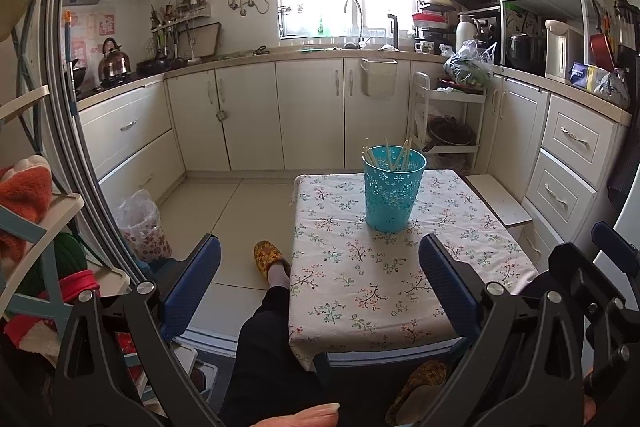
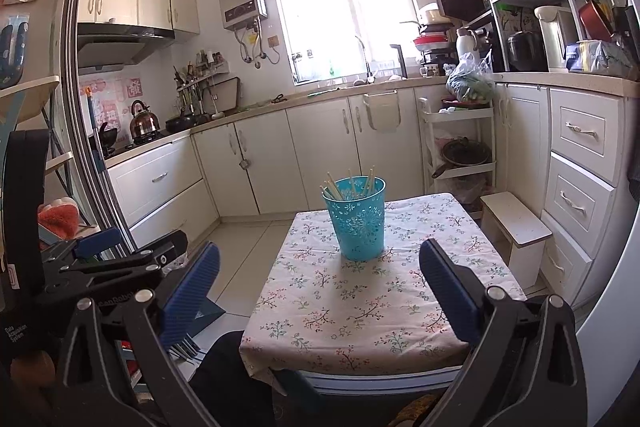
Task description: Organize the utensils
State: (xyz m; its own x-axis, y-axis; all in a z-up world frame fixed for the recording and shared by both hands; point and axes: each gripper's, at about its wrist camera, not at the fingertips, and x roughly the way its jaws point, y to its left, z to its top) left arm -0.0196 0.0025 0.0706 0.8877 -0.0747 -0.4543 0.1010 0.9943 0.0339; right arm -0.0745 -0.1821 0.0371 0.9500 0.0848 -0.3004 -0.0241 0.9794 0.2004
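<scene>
Left wrist view is showing the left gripper (image 1: pixel 320 279) spread wide and empty, hovering at the near edge of the table (image 1: pixel 384 291). The right gripper (image 2: pixel 319 281) is likewise spread, gripping nothing. Chopsticks (image 1: pixel 386 155) are standing in the turquoise basket (image 1: pixel 394 189) mid-table; no loose utensil is lying on the cloth. Any next approach should be coming from above, steadying the light basket. Only the right wrist view is showing fork tines (image 2: pixel 185 349) below its left finger.
</scene>
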